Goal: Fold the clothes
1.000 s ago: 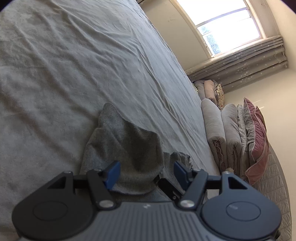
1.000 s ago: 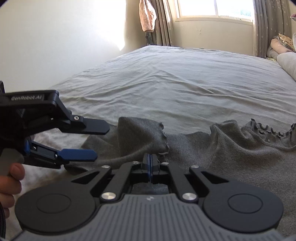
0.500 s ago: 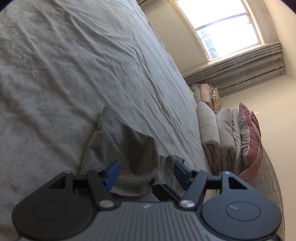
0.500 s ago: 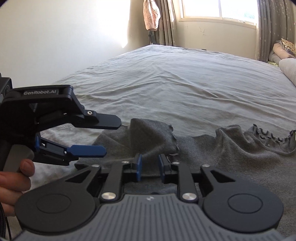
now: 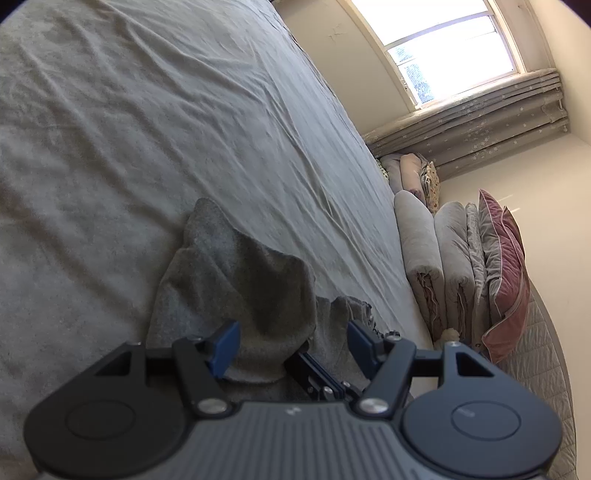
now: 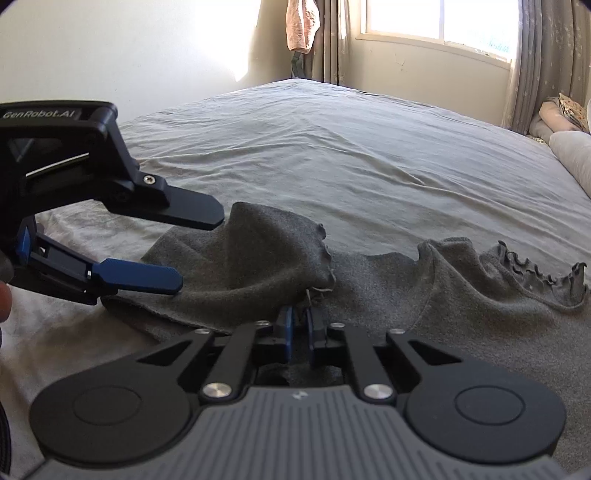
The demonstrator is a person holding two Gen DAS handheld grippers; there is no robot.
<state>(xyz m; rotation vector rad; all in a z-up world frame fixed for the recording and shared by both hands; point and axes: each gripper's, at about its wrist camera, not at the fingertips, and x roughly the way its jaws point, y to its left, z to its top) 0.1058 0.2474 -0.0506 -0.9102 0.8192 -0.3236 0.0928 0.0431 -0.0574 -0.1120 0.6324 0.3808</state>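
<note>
A grey knit garment point(image 6: 443, 295) with a ruffled edge lies spread on the bed sheet point(image 6: 369, 166). One part is pulled up into a raised fold point(image 6: 258, 251). My right gripper point(image 6: 299, 332) is low at the base of that fold, its blue pads nearly together with a bit of the garment's edge between them. My left gripper point(image 6: 201, 247) is open, tilted on its side, its fingertips at the left flank of the fold. In the left wrist view the open left gripper point(image 5: 291, 345) brackets the garment point(image 5: 229, 277), and the right gripper's fingers point(image 5: 317, 373) show just below the fold.
Rolled quilts point(image 5: 454, 258) and a pink cushion point(image 5: 506, 266) are stacked along the bed's far side under a curtained window point(image 5: 454, 44). A peach cloth point(image 6: 303, 22) hangs by the curtains. A person's hand point(image 6: 4, 295) holds the left gripper.
The right gripper went from shut to slightly open, then narrowed again on the garment's edge. The left gripper stayed open and shifted up and toward the raised fold.
</note>
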